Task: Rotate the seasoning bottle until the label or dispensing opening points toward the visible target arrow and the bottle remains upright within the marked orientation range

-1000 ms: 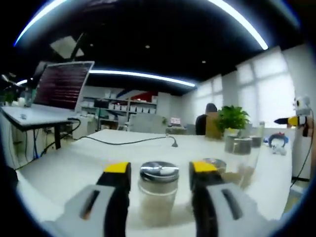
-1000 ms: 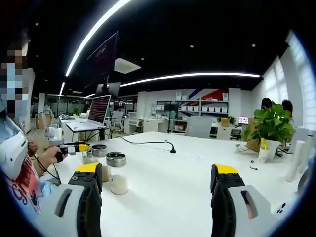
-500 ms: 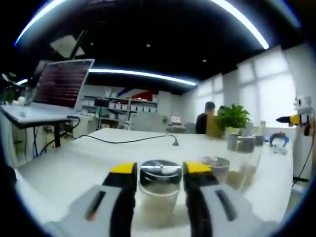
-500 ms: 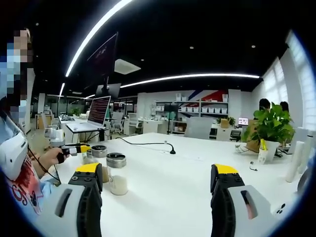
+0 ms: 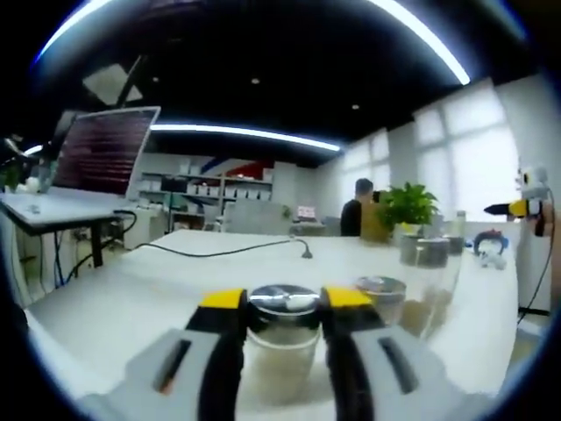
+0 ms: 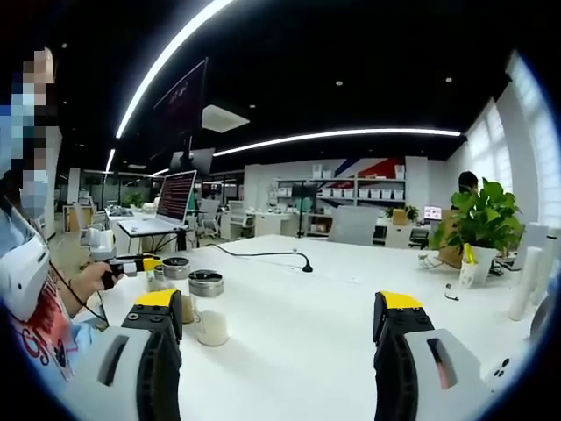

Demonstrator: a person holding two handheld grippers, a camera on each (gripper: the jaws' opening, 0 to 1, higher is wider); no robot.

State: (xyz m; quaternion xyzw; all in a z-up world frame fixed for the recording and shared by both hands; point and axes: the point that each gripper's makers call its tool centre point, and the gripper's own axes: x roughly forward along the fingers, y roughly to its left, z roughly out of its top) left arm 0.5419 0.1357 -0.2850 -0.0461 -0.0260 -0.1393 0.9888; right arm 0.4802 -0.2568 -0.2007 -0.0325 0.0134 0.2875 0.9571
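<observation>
Since a second earlier, your left gripper (image 5: 282, 303) had drawn its yellow-tipped jaws in from a clear gap until they pinched the seasoning bottle (image 5: 280, 346) at the shoulders, just under its metal cap (image 5: 282, 300). Your right gripper (image 6: 280, 307) had not changed — its jaws were spread wide over bare table (image 6: 298, 351), holding nothing.

The bottle stood upright on the table near its front edge, squarely between the left jaws. No arrow or marked range could be made out in either view, nor which way the label or opening faced, so you had little to steer the turn by.

The likely trouble was the high grip on a smooth glass wall: a twist made with any sideways lean would probably tip the bottle or let it slip round inside the jaws instead of turning with them. Too quick a swing could also carry it into the neighbouring jar (image 5: 381, 303) — that one stood just beside the right-hand jaw, with more jars (image 5: 429, 254) clustered behind it.

Farther off, a black cable (image 5: 228, 252) trailed across the table, a potted plant (image 5: 408, 206) stood at the far side, and a monitor (image 5: 105, 149) sat on a separate desk. None of these looked likely to get in the way.
</observation>
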